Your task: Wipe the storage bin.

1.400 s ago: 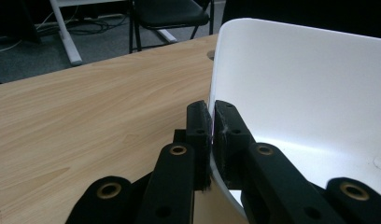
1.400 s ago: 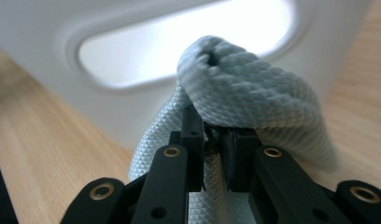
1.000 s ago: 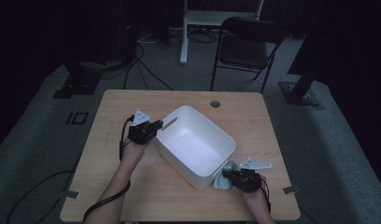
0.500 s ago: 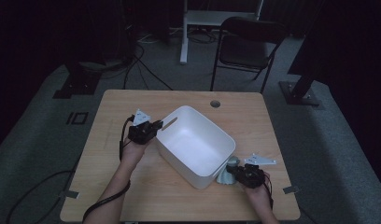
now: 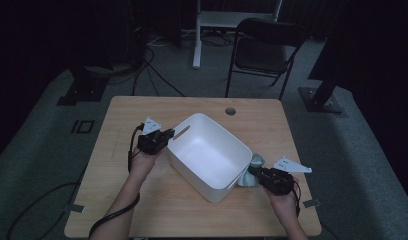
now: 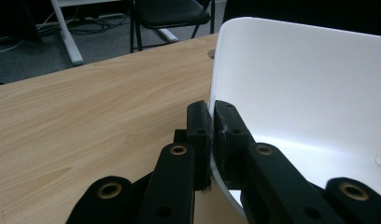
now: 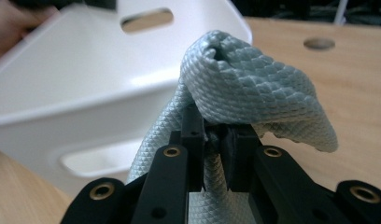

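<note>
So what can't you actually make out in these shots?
- Lower part of the grey cloth: right gripper view, cut off by the bottom edge and hidden behind the right gripper.
- White tub floor: left gripper view, partly blocked by the left gripper, clamped on its wall.
- Room behind the table: high view, too dark.

we see bare forearms and two black handheld grippers, the left gripper [image 5: 164, 135] and right gripper [image 5: 254, 172], each with brass-ringed screw holes, a pale three-cornered plate on top and a trailing black cable.
</note>
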Available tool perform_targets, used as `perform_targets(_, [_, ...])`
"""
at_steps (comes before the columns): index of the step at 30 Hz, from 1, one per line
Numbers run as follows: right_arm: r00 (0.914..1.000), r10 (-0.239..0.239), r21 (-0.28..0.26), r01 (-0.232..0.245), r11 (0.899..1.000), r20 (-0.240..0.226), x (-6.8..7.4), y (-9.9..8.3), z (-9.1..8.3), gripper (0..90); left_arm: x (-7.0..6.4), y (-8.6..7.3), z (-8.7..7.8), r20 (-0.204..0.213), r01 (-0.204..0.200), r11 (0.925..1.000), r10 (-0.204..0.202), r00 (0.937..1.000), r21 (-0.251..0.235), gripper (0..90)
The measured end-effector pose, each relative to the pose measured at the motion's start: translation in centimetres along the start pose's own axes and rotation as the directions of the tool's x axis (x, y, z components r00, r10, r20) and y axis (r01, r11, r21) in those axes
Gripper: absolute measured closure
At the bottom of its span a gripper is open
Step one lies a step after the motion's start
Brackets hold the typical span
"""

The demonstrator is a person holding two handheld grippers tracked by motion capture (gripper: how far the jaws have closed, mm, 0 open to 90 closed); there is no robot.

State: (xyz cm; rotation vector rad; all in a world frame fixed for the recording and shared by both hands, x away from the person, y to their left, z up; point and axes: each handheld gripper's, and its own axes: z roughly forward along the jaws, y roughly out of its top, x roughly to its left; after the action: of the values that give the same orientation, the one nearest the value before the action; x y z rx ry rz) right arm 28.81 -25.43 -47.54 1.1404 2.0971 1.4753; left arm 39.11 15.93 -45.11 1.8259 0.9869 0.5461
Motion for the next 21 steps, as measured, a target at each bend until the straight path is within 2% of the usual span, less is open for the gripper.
perform_targets(5, [0.9995, 0.032, 0.037, -0.032, 0.999, 0.003, -0.6, -1.4, 1.0, 80.9, 0.1, 0.0, 0.0, 0.005, 0.000, 1.0000, 0.000, 1.0000, 0.001, 86.0])
perform_targets(21, [0.9967, 0.081, 0.098, -0.081, 0.992, 0.008, -1.7, -3.2, 2.6, 81.0, 0.0, -0.1, 0.0, 0.005, 0.006, 1.0000, -0.006, 1.0000, -0.005, 86.0])
